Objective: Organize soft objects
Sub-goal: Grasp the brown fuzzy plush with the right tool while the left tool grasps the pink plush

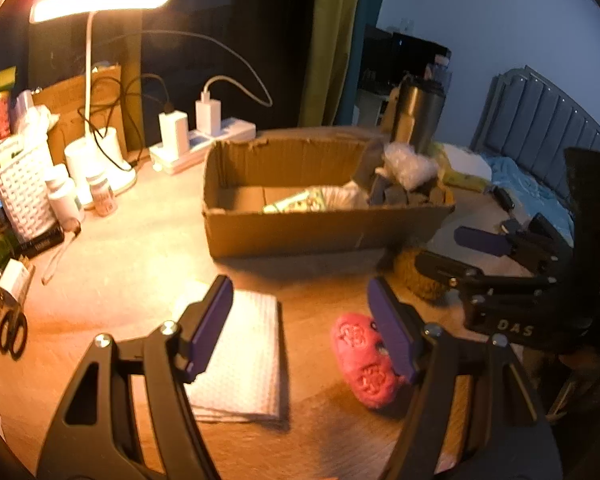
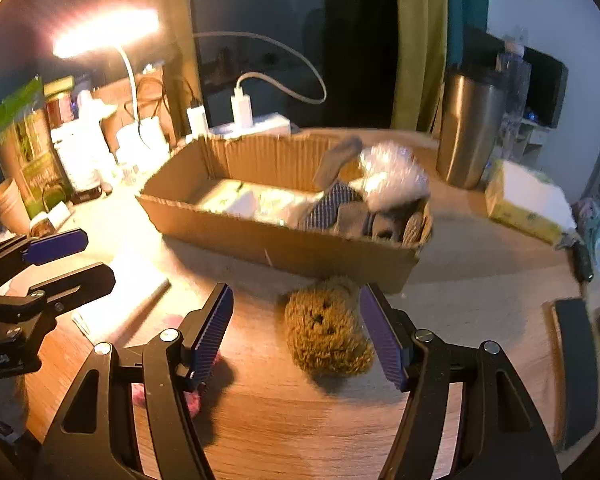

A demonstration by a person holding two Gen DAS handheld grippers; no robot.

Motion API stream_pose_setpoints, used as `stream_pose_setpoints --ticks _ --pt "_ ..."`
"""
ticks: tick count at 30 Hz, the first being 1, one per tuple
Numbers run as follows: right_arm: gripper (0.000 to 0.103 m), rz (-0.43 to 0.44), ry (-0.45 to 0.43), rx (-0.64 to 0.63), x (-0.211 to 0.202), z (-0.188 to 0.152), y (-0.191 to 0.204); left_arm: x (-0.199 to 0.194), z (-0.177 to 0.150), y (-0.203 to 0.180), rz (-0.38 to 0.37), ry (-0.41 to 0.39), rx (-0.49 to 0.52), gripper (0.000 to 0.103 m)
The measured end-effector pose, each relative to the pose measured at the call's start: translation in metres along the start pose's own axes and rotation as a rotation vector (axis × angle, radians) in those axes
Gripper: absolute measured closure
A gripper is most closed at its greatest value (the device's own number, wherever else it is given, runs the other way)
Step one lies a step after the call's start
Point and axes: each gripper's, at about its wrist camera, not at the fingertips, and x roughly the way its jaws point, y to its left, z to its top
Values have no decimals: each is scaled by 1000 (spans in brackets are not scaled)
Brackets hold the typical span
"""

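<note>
- Left gripper (image 1: 300, 328): jaws spread wide, holding nothing, over a folded white quilted cloth (image 1: 240, 356) and a pink embossed oval toy (image 1: 364, 364).
- Right gripper (image 2: 296, 334): jaws apart, flanking a fuzzy tan lump (image 2: 326, 330), contact unclear.
- Corrugated cardboard box (image 2: 284, 248) behind, holding soft items.

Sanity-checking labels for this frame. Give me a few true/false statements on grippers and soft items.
1. Both the left gripper and the right gripper are open and hold nothing. True.
2. The brown fuzzy toy lies inside the cardboard box. False: it lies on the table in front of the box.
3. The pink soft item lies on the table to the right of the folded white cloth. True.
4. The box is empty. False: it already holds several items.
</note>
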Motion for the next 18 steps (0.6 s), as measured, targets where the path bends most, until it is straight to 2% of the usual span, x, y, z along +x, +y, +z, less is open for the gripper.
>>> stream_pose_setpoints --ticks 8,18 --pt "34 34 47 12 24 -9 -10 14 -12 -22 -3 55 36 32" --pt "34 58 78 38 34 -14 -21 38 -32 -55 -16 149 102 32"
